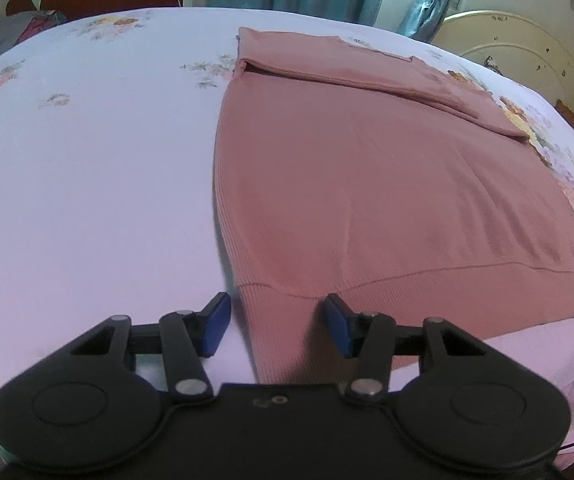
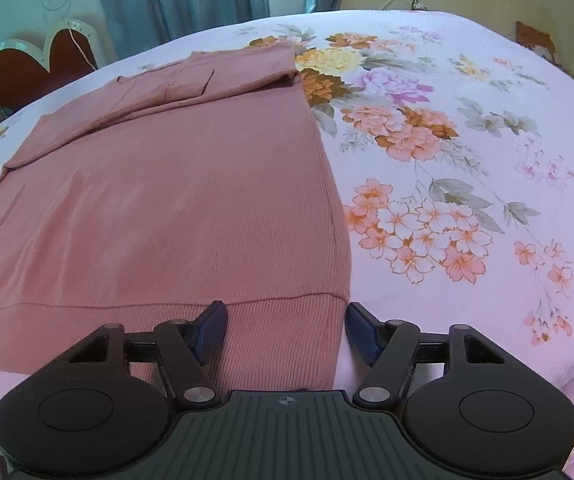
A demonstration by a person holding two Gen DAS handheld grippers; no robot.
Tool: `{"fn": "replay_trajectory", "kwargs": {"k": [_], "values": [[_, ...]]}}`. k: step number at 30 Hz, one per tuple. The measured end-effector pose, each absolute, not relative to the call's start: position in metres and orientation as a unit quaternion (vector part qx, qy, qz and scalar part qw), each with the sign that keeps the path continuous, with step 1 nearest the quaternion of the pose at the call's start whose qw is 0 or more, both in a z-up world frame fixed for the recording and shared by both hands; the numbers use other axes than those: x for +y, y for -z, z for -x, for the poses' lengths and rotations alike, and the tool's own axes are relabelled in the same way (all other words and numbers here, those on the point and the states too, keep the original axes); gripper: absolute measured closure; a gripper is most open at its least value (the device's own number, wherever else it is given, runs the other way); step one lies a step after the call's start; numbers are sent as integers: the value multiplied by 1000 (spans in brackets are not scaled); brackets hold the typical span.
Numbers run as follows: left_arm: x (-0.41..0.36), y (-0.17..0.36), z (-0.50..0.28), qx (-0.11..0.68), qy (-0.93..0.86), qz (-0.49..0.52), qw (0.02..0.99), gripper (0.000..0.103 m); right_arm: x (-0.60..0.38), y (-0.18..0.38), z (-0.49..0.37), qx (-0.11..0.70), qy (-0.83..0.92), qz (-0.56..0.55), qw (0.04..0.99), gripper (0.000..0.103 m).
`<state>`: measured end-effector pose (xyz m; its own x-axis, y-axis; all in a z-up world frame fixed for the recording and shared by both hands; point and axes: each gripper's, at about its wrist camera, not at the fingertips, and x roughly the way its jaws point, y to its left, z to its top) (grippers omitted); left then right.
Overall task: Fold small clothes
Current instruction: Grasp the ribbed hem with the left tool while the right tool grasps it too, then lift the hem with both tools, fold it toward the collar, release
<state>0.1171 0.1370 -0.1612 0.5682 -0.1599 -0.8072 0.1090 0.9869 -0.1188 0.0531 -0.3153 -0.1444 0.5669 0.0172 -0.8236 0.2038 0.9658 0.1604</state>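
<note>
Pink knit sweater (image 1: 367, 168) spread flat on floral bed sheet (image 1: 87, 140), sleeves folded across far end, long axis running straight away from both tools. Ribbed hem (image 2: 279, 332) lying nearest. Left gripper (image 1: 277, 326) spread wide, holding nothing, straddling hem's left corner: left finger over bare sheet, right finger (image 1: 339, 330) over fabric. Right gripper (image 2: 285, 330) equally wide, empty, straddling hem's right corner. Both about equally near; probably ready to pinch corners and carry hem toward sleeves.
</note>
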Motion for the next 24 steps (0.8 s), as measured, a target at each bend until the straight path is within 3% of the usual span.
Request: {"fn": "replay_trajectory", "kwargs": {"k": [2, 6, 7, 10, 11, 13, 24], "values": [[138, 162, -117, 460, 78, 40, 884, 55, -316, 144, -52, 463, 51, -125, 876, 53], [138, 162, -116, 461, 89, 59, 881, 70, -317, 144, -52, 465, 44, -138, 874, 62], [139, 162, -117, 463, 93, 65, 879, 72, -316, 143, -53, 466, 38, -142, 872, 71], [142, 162, -119, 468, 105, 90, 873, 92, -312, 142, -55, 470, 32, -139, 871, 77], [143, 162, -120, 469, 109, 98, 871, 97, -313, 142, -56, 471, 28, -145, 870, 84], [144, 159, -122, 464, 116, 104, 872, 98, -314, 139, -57, 474, 15, -164, 865, 93], [140, 99, -174, 364, 142, 124, 912, 98, -329, 84, -92, 400, -15, -217, 890, 93]]}}
